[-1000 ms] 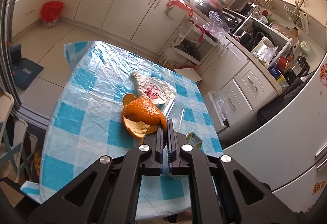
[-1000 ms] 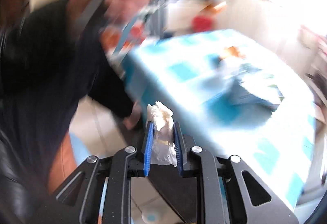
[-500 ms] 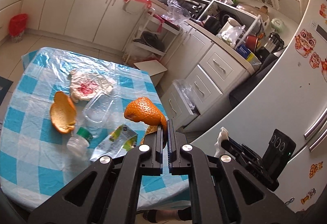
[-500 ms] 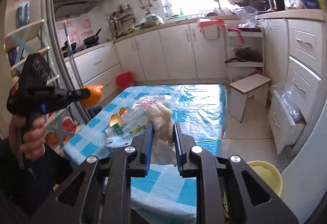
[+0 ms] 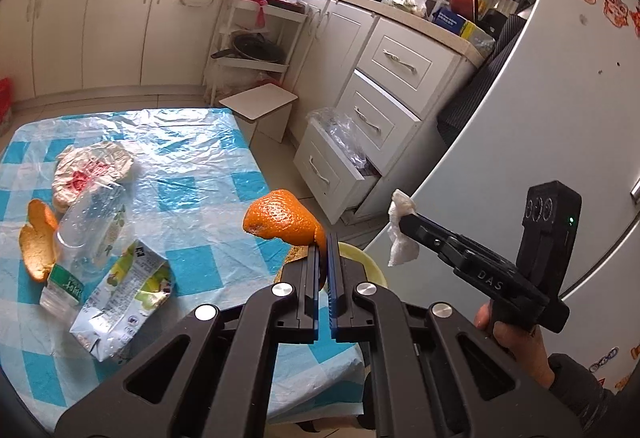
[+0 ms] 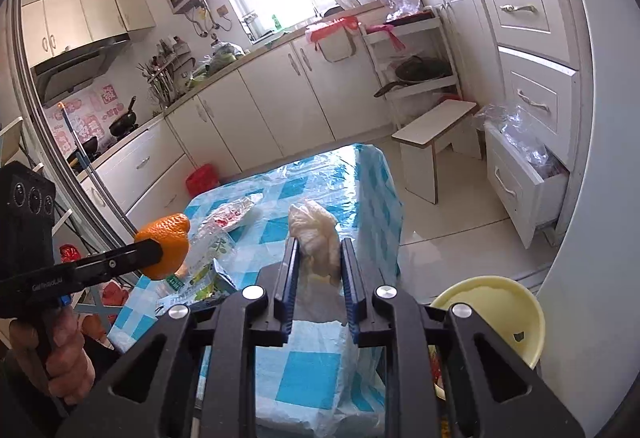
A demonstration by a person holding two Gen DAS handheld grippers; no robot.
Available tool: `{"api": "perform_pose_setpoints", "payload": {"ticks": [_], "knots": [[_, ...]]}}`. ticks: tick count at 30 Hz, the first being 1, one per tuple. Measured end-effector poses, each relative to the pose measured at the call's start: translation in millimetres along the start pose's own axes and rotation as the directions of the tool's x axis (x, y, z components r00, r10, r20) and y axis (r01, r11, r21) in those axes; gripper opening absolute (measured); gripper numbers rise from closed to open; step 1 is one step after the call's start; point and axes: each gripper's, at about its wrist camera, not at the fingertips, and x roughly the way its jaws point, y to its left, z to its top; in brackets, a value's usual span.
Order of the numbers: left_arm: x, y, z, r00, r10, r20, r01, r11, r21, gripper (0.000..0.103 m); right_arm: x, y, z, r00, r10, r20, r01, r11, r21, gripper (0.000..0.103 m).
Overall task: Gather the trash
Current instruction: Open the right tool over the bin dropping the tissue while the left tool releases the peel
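My left gripper (image 5: 324, 238) is shut on a curled orange peel (image 5: 280, 218) and holds it in the air past the table's near right corner, over a yellow bin (image 5: 360, 258). The peel also shows in the right wrist view (image 6: 166, 250). My right gripper (image 6: 318, 250) is shut on a crumpled white tissue (image 6: 314, 234), also seen in the left wrist view (image 5: 402, 234), held above the floor by the bin (image 6: 492, 318). On the checked tablecloth (image 5: 192, 198) lie a second peel (image 5: 36, 246), a plastic bottle (image 5: 88, 230), a flattened carton (image 5: 124, 302) and a stained wrapper (image 5: 92, 166).
White drawers (image 5: 360, 142) stand right of the table, the lowest pulled open with a plastic bag in it. A small white stool (image 5: 264, 110) sits beyond the table. The fridge (image 5: 540, 110) rises at the right. A red bin (image 6: 202, 178) stands by the far cabinets.
Both grippers have swung further right and closer to the yellow bin, keeping their loads. The table's litter has slid left in the left wrist view.
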Motion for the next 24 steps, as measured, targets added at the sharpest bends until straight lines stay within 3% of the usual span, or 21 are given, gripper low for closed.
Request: {"api": "perform_pose_setpoints", "payload": {"ticks": [5, 9, 16, 21, 22, 24], "knots": [[23.1, -24.0, 0.6, 1.0, -0.008, -0.023, 0.009, 0.999, 0.051, 0.003, 15.1, -29.7, 5.3, 0.995, -0.064, -0.079, 0.07, 0.994, 0.079, 0.022], [44.0, -38.0, -0.3, 0.999, -0.017, -0.048, 0.02, 0.997, 0.07, 0.003, 31.8, -55.0, 4.3, 0.975, -0.13, -0.182, 0.153, 0.981, 0.119, 0.022], [94.5, -57.8, -8.1, 0.993, -0.024, -0.114, 0.034, 0.996, 0.087, 0.003, 67.0, -89.0, 4.2, 0.904, -0.244, -0.351, 0.283, 0.957, 0.064, 0.022], [140.4, -70.6, -18.4, 0.983, -0.024, -0.182, 0.042, 0.995, 0.093, 0.003, 95.6, -126.1, -3.5, 0.819, -0.297, -0.491, 0.364, 0.931, 0.044, 0.028], [149.1, -71.7, -20.4, 0.98, -0.024, -0.196, 0.043, 0.995, 0.091, 0.003, 96.7, -132.9, -4.2, 0.81, -0.305, -0.501, 0.381, 0.923, 0.054, 0.031], [166.5, -74.1, -25.0, 0.976, -0.016, -0.219, 0.037, 0.995, 0.091, 0.003, 91.5, -142.7, -0.7, 0.818, -0.31, -0.485, 0.401, 0.911, 0.094, 0.033]]}}
